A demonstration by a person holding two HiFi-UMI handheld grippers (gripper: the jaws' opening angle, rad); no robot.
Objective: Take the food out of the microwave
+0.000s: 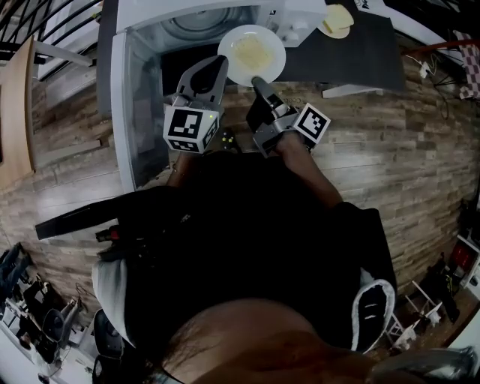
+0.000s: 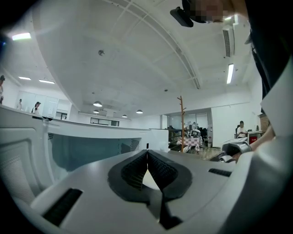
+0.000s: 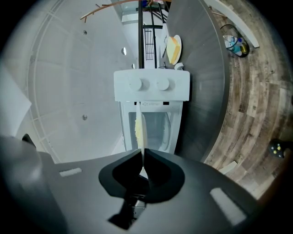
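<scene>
A white plate [image 1: 251,54] with pale yellow food [image 1: 253,51] hangs level just in front of the open microwave [image 1: 187,15]. My right gripper [image 1: 257,81] is rolled on its side and shut on the plate's near rim. In the right gripper view the plate [image 3: 140,128] shows edge-on as a thin white line running out from between the right gripper's [image 3: 142,157] jaws. My left gripper [image 1: 221,61] is shut, its tips at the plate's left rim. Whether it touches the plate I cannot tell. In the left gripper view the left gripper [image 2: 147,155] has nothing clamped.
The microwave door [image 1: 135,112] stands swung open at the left, close beside my left gripper. A second plate with yellow food [image 1: 336,20] sits on the dark counter [image 1: 360,56] right of the microwave. Wood-plank floor [image 1: 390,150] lies around.
</scene>
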